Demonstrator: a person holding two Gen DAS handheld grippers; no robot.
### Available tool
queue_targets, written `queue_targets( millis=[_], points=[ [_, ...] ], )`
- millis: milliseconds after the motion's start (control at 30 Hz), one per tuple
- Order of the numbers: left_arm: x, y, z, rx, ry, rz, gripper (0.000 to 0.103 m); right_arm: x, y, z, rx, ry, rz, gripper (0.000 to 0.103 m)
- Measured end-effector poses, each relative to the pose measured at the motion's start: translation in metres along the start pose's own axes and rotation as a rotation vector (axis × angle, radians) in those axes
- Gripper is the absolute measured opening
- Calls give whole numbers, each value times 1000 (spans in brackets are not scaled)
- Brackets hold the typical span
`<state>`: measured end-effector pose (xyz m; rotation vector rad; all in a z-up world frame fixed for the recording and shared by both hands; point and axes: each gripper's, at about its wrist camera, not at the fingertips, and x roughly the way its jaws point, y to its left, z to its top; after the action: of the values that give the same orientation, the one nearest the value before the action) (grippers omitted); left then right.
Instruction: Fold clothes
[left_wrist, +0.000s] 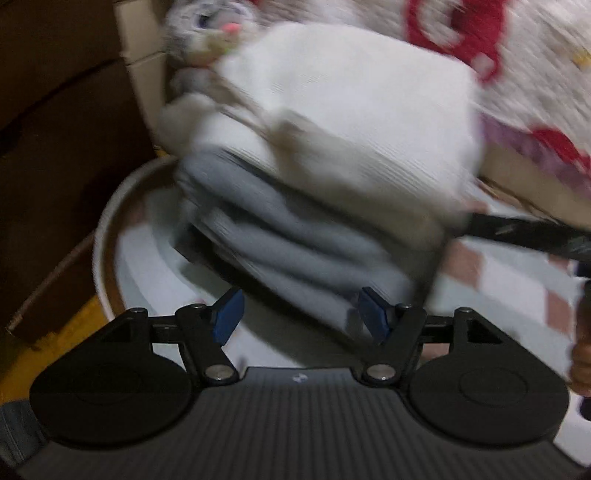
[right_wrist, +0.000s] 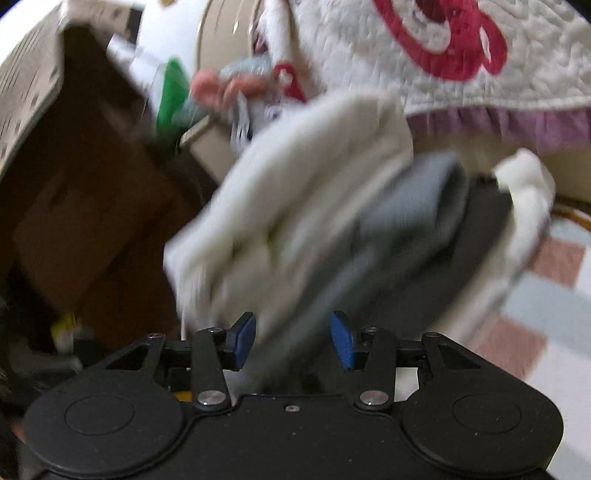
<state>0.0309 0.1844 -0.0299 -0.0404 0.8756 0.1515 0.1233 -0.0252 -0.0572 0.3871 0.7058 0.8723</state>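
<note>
Both sets of jaws were spread wide with nothing pinched. The left gripper (left_wrist: 301, 314) sat just under the grey folded garment (left_wrist: 295, 236), and the right gripper (right_wrist: 293, 339) was up against the same pile. The white folded garment (left_wrist: 351, 110) lay on top, stacked over a round white stool (left_wrist: 110, 229). My worry: everything was blurry, so a bump could've toppled the leaning stack.

no legible text, labels or numbers, red motif on white quilt (right_wrist: 436, 40) too blurred to read
</note>
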Motion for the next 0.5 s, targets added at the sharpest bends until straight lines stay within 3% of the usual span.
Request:
queue_targets(
  millis=[133, 333, 400, 500],
  points=[
    [-16, -45, -16, 24, 9, 3, 82, -39, -4, -29, -25, -10, -22, 51],
    [-40, -111, -35, 63, 27, 6, 84, -109, 4, -32, -122, -57, -115, 55],
    [-51, -134, -43, 103, -6, 58, 86, -130, 7, -34, -155, -68, -174, 58],
    [-67, -168, -59, 155, -53, 136, 100, -156, 4, -45, -187, -74, -262, 61]
  ],
)
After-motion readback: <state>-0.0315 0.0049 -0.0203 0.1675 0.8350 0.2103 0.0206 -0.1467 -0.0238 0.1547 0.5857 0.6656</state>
